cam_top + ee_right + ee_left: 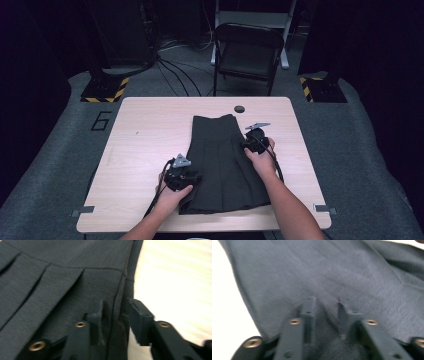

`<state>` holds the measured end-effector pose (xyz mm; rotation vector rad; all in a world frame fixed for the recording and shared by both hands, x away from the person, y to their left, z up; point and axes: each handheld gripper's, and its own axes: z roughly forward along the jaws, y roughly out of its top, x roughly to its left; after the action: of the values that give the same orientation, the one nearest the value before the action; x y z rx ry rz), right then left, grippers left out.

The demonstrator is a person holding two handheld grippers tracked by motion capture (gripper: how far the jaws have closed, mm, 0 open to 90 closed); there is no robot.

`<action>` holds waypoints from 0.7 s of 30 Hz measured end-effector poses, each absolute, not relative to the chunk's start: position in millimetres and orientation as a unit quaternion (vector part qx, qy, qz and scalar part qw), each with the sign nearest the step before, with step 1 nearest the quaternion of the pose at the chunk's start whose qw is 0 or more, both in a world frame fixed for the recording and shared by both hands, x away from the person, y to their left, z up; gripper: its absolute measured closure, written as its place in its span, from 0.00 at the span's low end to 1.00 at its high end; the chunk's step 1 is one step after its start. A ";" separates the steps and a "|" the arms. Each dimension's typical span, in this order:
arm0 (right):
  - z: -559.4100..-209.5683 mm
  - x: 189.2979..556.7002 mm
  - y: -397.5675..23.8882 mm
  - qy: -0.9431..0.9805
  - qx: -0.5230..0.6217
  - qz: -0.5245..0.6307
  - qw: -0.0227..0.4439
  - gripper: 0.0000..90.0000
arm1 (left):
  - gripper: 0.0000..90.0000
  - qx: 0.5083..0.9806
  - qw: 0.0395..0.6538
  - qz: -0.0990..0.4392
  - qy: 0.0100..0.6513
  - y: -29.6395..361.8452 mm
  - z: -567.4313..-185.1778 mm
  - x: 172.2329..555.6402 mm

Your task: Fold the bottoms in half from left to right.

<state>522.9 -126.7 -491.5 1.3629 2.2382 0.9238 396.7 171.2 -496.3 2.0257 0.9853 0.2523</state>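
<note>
Dark pleated skirt (pixel 222 165), flat on table (pixel 145 125). Left gripper (pixel 325 307) and right gripper (pixel 116 312): jaws parted over cloth edges. Both edges to be pinched evenly before lifting.

Skirt (pixel 222 165): dark charcoal grey, plain, pleated. Table (pixel 145 135): pale wood grain. Floor (pixel 55 150): grey carpet; yellow-black hazard stripes (pixel 120 90) at 11 o'clock.
</note>
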 end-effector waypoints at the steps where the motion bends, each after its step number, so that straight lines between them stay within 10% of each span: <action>1: -488.1 520.7 -127.3 0.791 0.481 0.329 0.184 0.65 | 0.66 0.803 0.429 0.103 0.400 173.9 -493.5 397.5; 21: -501.5 459.1 -144.5 0.802 0.468 0.337 0.154 0.40 | 0.43 0.793 0.397 0.123 0.446 192.3 -511.8 431.8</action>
<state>459.1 -144.5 -501.5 1.3430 2.2999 0.9650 431.8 192.3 -511.8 2.0090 1.1299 0.3109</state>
